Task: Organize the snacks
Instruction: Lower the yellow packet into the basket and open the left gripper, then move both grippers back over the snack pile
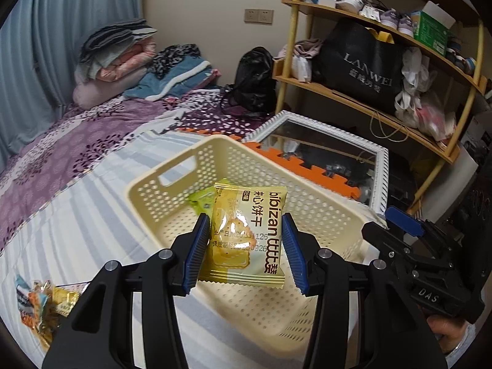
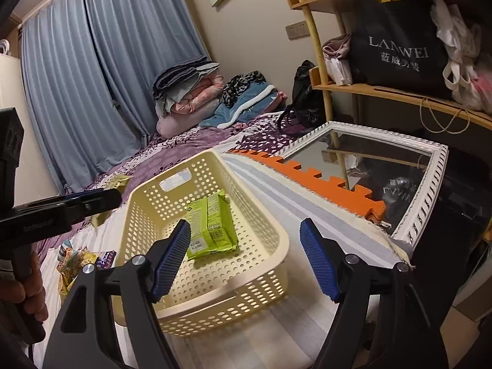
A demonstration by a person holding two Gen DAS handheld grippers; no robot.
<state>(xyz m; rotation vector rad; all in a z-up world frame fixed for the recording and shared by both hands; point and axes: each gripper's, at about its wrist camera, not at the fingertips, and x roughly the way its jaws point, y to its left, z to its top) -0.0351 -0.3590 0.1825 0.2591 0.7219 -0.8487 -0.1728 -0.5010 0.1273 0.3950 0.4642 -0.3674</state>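
My left gripper (image 1: 246, 252) is shut on a yellow biscuit packet (image 1: 246, 233), its blue pads pressing both long sides. It holds the packet upright above a cream perforated basket (image 1: 160, 196) on the striped bed sheet. A green snack packet (image 1: 201, 200) lies inside the basket, flat on the floor (image 2: 212, 227) in the right wrist view. My right gripper (image 2: 246, 258) stands open over the near end of the basket (image 2: 255, 196), with nothing between its pads. It shows at the right edge (image 1: 412, 233) of the left wrist view. The left gripper (image 2: 92, 200) reaches in from the left.
A pile of loose snack packets (image 1: 40, 304) (image 2: 80, 261) lies on the sheet left of the basket. A white-framed mirror (image 2: 430, 184) and an orange foam mat (image 2: 307, 178) lie to the right. Wooden shelves (image 1: 353, 101) stand behind, and folded bedding (image 1: 117, 58) is stacked at the far end.
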